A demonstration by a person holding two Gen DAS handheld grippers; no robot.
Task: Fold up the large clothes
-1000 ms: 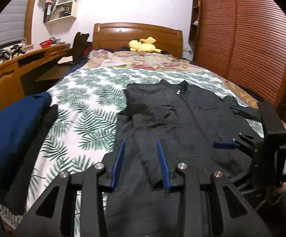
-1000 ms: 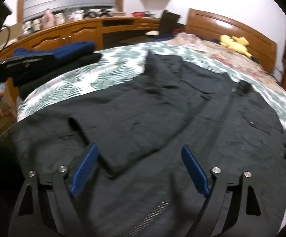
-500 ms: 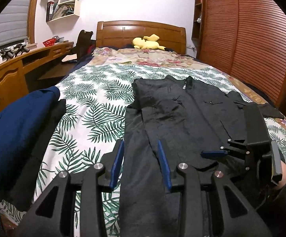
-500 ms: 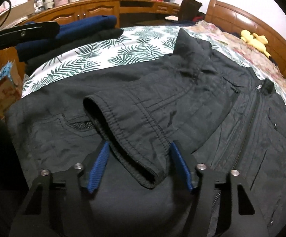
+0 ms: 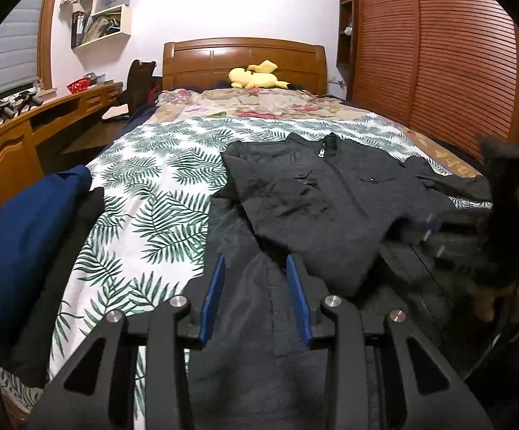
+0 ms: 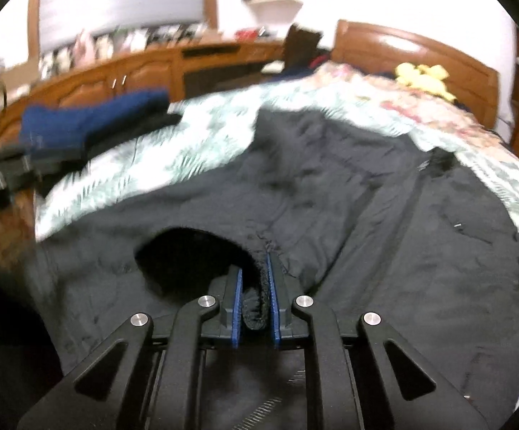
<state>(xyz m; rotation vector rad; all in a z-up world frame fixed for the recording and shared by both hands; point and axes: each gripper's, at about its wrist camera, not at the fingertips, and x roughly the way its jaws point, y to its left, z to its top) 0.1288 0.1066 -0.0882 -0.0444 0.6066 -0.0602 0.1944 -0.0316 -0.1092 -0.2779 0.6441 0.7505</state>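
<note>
Left wrist: creased black jacket (image 5: pixel 331 193)

Motion blur smears the right gripper (image 5: pixel 435 231) in the left wrist view; the jacket's (image 5: pixel 331 193) hem runs off the bottom edge.

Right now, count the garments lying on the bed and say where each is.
3 in view: the black jacket spread mid-bed, a blue garment at the left edge, a dark garment beside it. More may be hidden beneath.
</note>
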